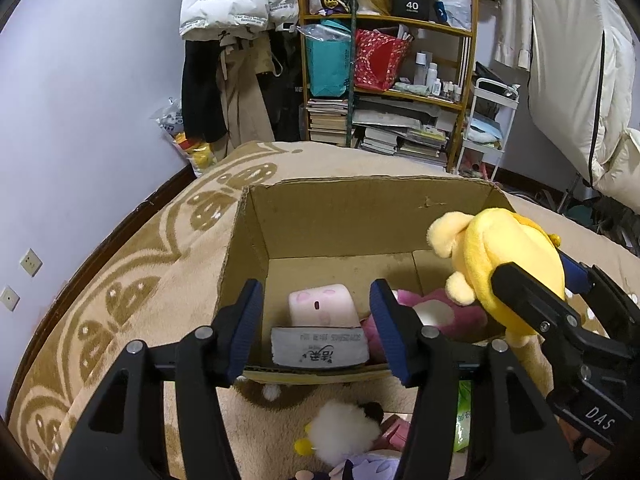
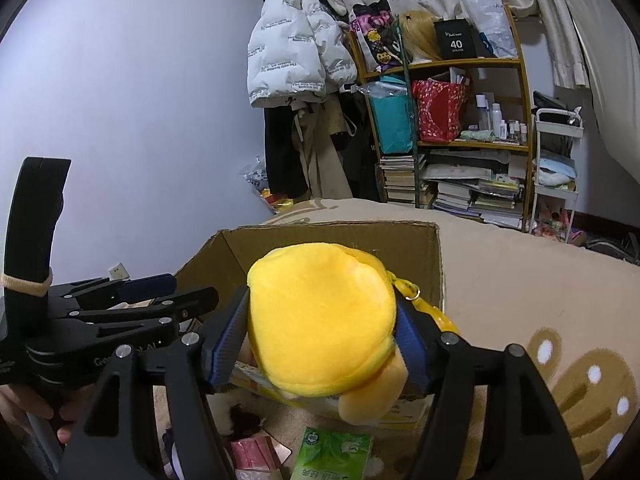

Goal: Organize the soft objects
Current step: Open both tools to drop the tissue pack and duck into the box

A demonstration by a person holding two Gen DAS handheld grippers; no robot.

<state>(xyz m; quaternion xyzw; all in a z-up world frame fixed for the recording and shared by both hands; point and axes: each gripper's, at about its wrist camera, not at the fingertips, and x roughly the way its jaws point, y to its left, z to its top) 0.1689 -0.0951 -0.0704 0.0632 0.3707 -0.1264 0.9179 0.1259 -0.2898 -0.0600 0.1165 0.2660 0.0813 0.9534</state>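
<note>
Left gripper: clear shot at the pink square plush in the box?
Probably yes. The left gripper is empty with jaws apart, lined up above the pink square plush; the cardboard box is open-topped with nothing between.

A lived-in bedroom: bed point(image 1: 120, 280) under a tan blanket, coats point(image 1: 240, 60) hanging on the far wall, cluttered bookshelf point(image 1: 400, 92) to their right.
</note>
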